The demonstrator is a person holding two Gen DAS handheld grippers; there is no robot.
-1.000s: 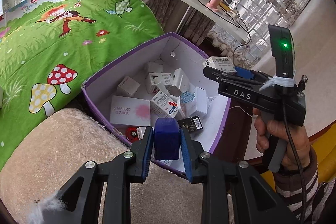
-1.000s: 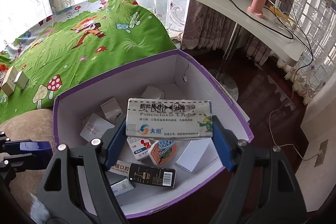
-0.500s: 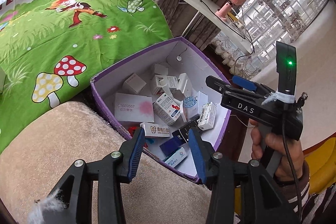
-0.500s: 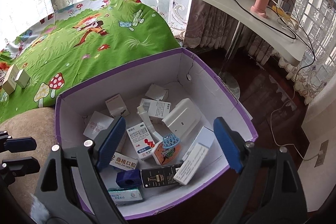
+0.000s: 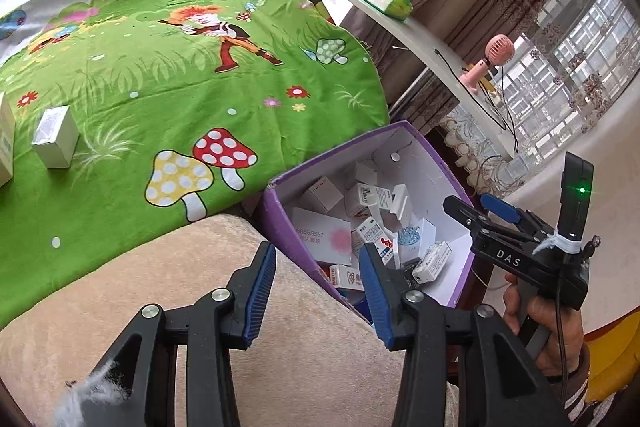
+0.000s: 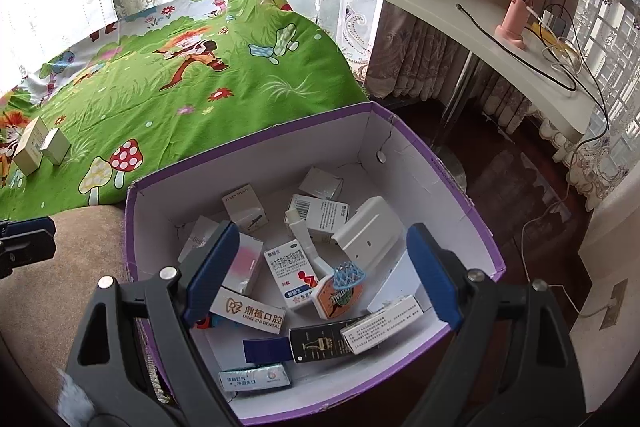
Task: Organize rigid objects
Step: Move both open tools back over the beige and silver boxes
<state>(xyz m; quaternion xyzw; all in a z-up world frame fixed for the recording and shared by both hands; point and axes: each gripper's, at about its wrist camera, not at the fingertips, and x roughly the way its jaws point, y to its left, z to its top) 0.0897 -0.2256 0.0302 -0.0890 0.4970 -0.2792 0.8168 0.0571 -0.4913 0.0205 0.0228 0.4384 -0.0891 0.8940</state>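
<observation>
the left gripper (image 5: pixel 316 287) is spread and empty, its jaws having just been opening, with nothing between them but beige cushion (image 5: pixel 120 287) and the near purple wall of the box (image 5: pixel 280 227). a second ago it pinched a dark blue block; that block (image 6: pixel 266 349) now lies inside the box, low beneath the right gripper (image 6: pixel 320 271) and beside a black carton (image 6: pixel 320 341). the left gripper has since drawn back off the box toward the cushion.

the right gripper is also spread wide and holds nothing, its jaws having just been opening. the long white medicine carton it carried a second ago now rests in the box under its right finger (image 6: pixel 382 329), tilted against the black carton. both gripper drops look complete, so this pair of items counts as stowed.

further ahead of the grippers, on the green mushroom-print sheet (image 5: pixel 200 99), two small boxes (image 5: pixel 54 137) stand well apart from the purple box, off to the left. they look like the remaining things to collect, and the left gripper is the nearer one to fetch them.
</observation>
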